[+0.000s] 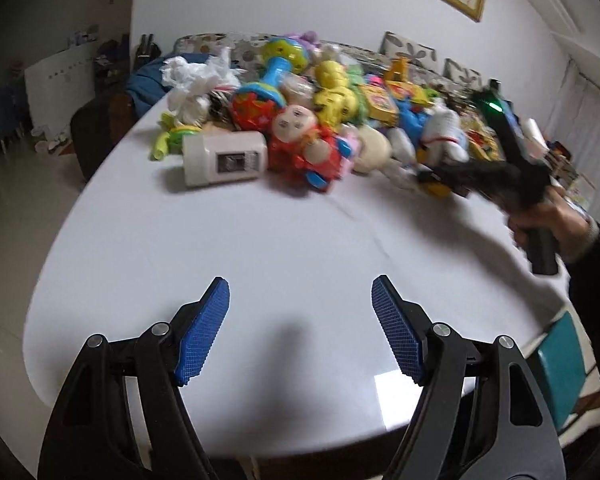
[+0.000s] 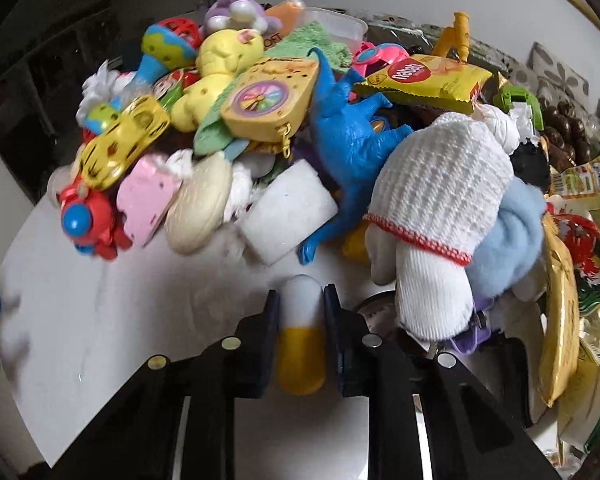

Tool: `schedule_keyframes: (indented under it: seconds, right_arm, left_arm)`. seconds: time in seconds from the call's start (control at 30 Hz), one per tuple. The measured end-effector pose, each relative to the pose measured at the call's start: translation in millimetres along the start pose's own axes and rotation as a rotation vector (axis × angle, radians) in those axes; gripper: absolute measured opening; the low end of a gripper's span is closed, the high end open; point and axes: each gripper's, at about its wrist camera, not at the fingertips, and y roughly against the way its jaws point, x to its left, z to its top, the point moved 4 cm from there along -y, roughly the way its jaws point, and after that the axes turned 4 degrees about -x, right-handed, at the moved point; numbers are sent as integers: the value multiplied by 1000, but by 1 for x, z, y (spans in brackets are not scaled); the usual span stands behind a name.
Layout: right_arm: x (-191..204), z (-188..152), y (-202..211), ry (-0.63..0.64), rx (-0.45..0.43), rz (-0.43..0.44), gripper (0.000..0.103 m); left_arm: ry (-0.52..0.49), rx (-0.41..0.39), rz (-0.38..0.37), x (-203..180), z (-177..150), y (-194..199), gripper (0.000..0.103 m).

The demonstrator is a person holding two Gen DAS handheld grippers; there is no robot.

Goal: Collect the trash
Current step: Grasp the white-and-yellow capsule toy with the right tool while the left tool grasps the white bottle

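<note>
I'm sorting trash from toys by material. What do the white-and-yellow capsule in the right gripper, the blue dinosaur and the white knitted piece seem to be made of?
White-and-yellow capsule between the right gripper fingers: looks like smooth hard plastic, faintly glossy, the white half slightly translucent.
Blue dinosaur: probably moulded plastic or rubber; uniform colour, soft sheen.
White knitted piece: yarn textile, matte; ribbed stitches and red-trimmed edge show.

White-and-yellow capsule, blue dinosaur
</note>
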Motion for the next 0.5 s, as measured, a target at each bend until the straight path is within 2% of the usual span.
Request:
schedule_keyframes:
  seconds: [0.07, 0.1, 0.13, 0.2, 0.27, 0.4, 0.5]
  right_arm:
    - [10, -9, 4, 81, -8, -19, 33]
    - [11, -11, 4, 75, -14, -16, 34]
    - [9, -11, 4, 49, -13, -2, 34]
    - [5, -13, 4, 36, -10, -7, 23]
    - [1, -18, 6, 15, -17, 1, 23]
    - [-3, -30, 16, -31, -30, 30, 22]
    - [-3, -45, 24, -62, -30, 62, 22]
  left_arm:
    - [17, -2, 14, 8, 10, -9, 72]
    - [22, -7, 29, 12, 16, -15, 72]
    - [18, -12, 40, 15, 21, -19, 72]
    - [-5, -25, 76, 21, 33, -28, 72]
    - [-20, -38, 106, 27, 45, -34, 72]
    - [-92, -37, 100, 32, 72, -55, 72]
    - [-168, -2, 61, 33, 81, -73, 72]
